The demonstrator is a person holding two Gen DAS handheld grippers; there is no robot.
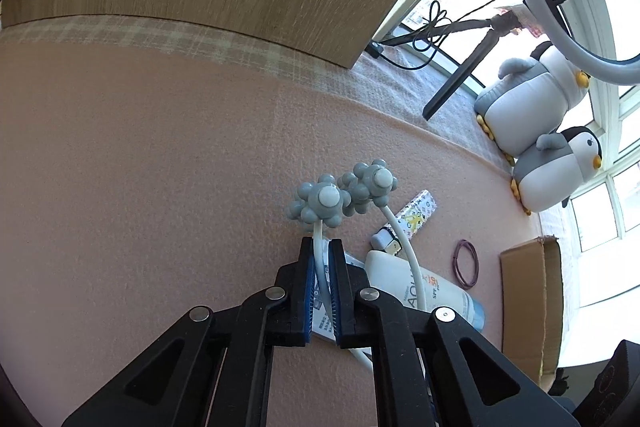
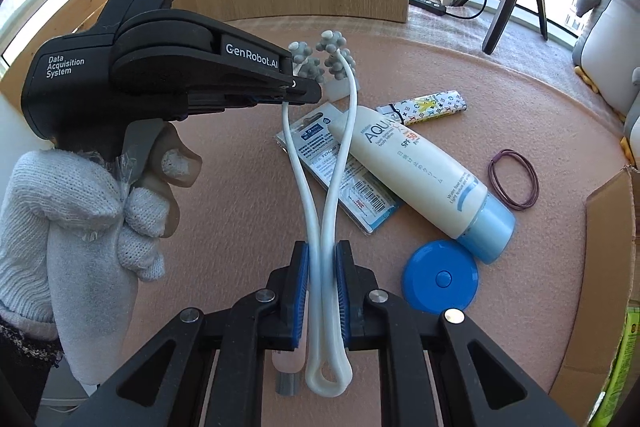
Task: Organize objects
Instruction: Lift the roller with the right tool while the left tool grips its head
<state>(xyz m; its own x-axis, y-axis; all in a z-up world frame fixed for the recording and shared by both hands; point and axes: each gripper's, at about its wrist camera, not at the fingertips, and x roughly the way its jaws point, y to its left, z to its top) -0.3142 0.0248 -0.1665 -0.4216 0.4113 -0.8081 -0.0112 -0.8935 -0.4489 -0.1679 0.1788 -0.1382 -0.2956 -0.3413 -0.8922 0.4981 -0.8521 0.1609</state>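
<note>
Both grippers hold our massager [image 2: 326, 187] above the pink mat [image 1: 140, 167]: right gripper [image 2: 322, 291] pinches its two stems, left gripper [image 1: 321, 291] pinches one stem. Cardboard box [image 2: 600, 267] at 3 o'clock, lotion tube [image 2: 420, 175] at 1, blue disc [image 2: 440, 277] at 2.

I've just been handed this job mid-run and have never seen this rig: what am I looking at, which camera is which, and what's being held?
No robot arm here: a person in white gloves holds two handheld grippers. Each picture comes from a fisheye camera looking along one gripper's jaws.

Both grip one white two-armed massager with grey knobby heads: the left gripper clamps one arm near its head, the right gripper pinches both arms near the looped handle.

Below, on the pink mat, lie a sunscreen bottle, a blue round case, a flat packet, a purple hair tie and a patterned tube.
</note>
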